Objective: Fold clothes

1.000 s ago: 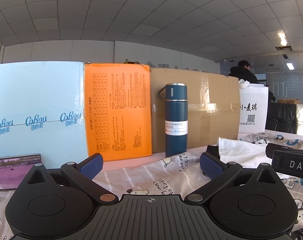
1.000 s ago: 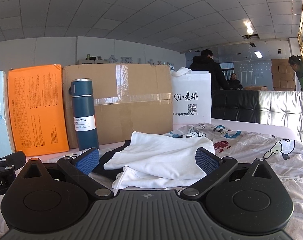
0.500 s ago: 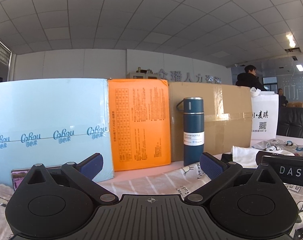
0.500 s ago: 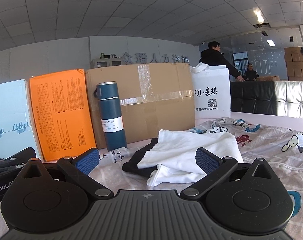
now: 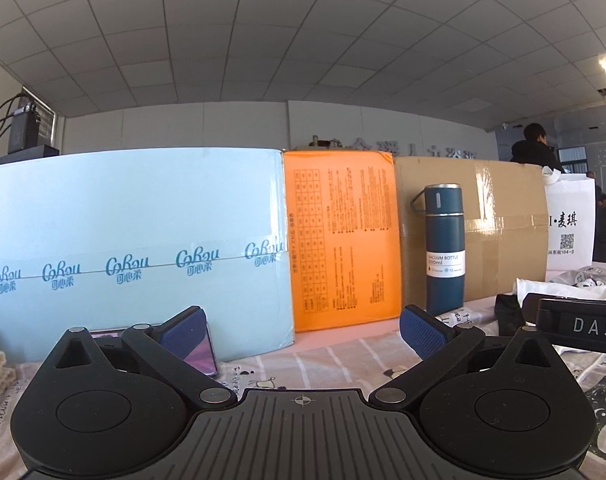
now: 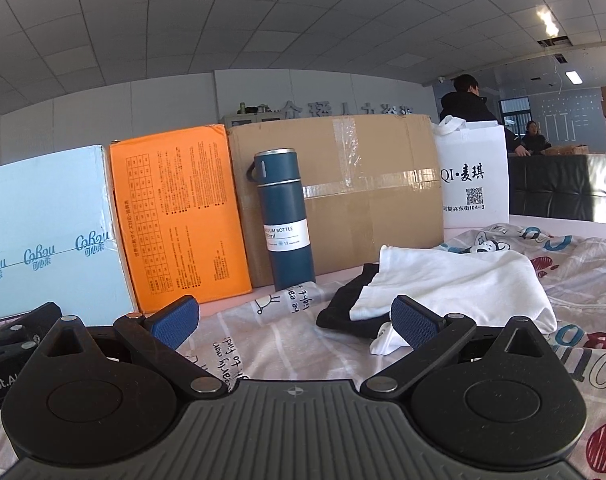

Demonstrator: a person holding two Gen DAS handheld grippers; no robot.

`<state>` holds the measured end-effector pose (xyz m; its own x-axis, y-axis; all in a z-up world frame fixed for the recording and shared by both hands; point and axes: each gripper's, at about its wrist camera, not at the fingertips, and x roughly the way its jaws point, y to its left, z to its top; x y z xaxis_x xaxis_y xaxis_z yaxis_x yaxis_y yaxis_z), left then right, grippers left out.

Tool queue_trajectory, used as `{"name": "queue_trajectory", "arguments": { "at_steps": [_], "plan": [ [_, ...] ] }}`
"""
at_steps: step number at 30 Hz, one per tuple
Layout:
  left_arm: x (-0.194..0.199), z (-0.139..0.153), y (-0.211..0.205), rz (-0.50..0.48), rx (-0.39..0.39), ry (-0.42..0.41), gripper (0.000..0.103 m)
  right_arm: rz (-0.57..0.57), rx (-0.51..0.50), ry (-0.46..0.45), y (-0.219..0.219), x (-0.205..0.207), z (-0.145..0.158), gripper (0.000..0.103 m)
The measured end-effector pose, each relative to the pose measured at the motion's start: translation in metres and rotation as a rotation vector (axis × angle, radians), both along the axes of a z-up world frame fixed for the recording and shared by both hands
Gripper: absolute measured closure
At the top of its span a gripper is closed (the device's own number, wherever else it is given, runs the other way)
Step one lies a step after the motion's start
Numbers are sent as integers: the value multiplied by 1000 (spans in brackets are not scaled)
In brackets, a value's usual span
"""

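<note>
Both claws, the left gripper (image 5: 301,326) and the right gripper (image 6: 295,318), are hanging wide open, holding nothing. The white shirt (image 6: 459,280) is lying crumpled on the bed sheet (image 6: 263,340), near the right one. I think folding is not starting yet; next, a claw needs to grab a shirt edge.

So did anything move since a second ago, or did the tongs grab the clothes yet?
Nothing has been grabbed yet. Both views swung left: the tall dark blue vacuum bottle and the crumpled white T-shirt slid rightward in the pictures. The left tongs and right tongs stayed wide open and empty. The white shirt still lies on the black garment on the cartoon-print sheet, as before.
</note>
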<state>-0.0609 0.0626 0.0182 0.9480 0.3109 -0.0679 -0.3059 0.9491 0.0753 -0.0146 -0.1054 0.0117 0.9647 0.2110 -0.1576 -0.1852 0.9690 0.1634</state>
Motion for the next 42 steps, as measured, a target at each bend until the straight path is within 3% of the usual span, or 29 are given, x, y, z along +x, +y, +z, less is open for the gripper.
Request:
{"name": "queue_trajectory", "arguments": {
  "at_steps": [13, 42],
  "plan": [
    [-2, -14, 1, 7, -11, -7, 0, 6, -6, -43, 0, 0, -9, 0],
    [-7, -13, 0, 8, 4, -25, 0, -1, -6, -28, 1, 0, -9, 0]
  ]
}}
